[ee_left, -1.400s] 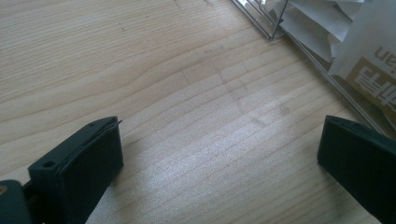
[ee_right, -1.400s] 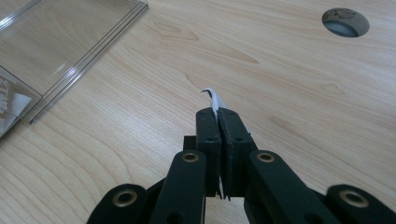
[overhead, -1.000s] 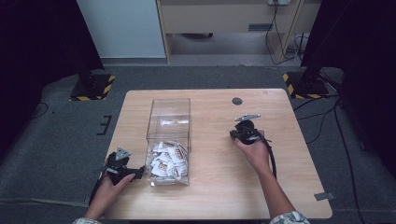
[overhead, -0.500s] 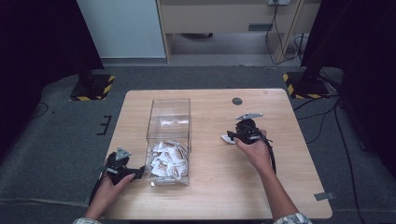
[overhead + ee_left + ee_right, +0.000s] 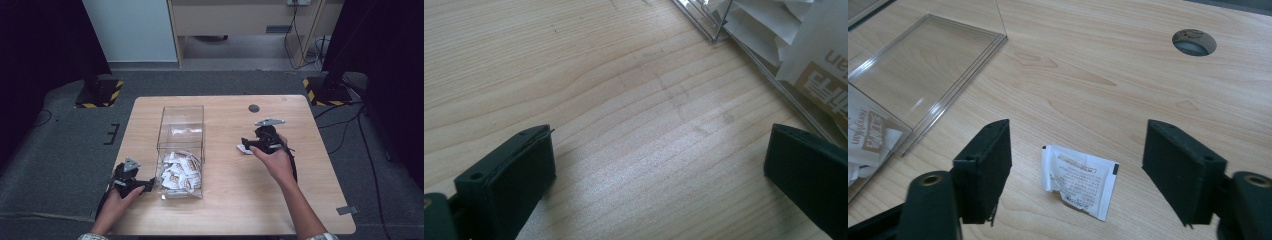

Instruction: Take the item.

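We see our right gripper with jaws that have just been opening, released above the white sachet lying flat on the table at centre right; our left gripper gapes empty at lower left beside the clear box

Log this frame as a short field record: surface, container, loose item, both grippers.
surface: wooden table with a round hole near its far edge
container: clear box, open top, white packets piled at its near end
loose item: one white packet flat on the table, right of the box
right gripper: jaws have just been opening, pads apart on either side of the packet, not touching it
left gripper: open, nothing between the jaws, over bare wood beside the box's near left corner
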The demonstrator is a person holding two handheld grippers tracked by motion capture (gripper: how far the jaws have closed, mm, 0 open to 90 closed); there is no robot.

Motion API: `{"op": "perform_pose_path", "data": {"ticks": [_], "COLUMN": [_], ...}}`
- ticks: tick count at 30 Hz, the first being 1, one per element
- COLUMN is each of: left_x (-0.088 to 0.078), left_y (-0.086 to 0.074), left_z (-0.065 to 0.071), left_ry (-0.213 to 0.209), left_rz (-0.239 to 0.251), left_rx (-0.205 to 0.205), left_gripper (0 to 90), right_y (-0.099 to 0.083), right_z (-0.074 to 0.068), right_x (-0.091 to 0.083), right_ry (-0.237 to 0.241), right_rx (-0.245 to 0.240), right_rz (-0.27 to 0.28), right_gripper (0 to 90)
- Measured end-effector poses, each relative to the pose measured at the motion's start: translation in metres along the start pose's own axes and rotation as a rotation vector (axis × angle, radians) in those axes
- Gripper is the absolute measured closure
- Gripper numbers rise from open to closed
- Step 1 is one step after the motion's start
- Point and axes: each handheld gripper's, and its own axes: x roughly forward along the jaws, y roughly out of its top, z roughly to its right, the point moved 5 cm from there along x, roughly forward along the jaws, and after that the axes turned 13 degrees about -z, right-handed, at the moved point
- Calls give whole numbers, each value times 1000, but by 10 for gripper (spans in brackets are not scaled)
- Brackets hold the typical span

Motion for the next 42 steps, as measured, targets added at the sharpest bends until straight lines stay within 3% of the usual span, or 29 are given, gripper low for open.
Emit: {"op": "perform_pose_path", "data": {"ticks": [9, 20, 25, 27, 31, 42], "left_x": [0, 0, 0, 0, 0, 0], "left_y": [0, 0, 0, 0, 0, 0], "left_z": [0, 0, 0, 0, 0, 0], "left_ry": [0, 0, 0, 0, 1, 0], "left_rz": [0, 0, 0, 0, 0, 0], "left_rx": [-1, 0, -1, 0, 1, 1], "left_gripper": [0, 0, 0, 0, 0, 0], "right_y": [-19, -72, -101, -113, -119, -125], "right_z": [-5, -14, -18, -20, -22, -22], "right_x": [-8, -9, 2, 10, 16, 19], "right_ry": [0, 17, 29, 12, -11, -35], "right_rx": [-21, -23, -7, -39, -49, -62], "right_rz": [-9, -34, -80, -134, -161, -68], "right_gripper": [161, 105, 84, 82, 72, 52]}}
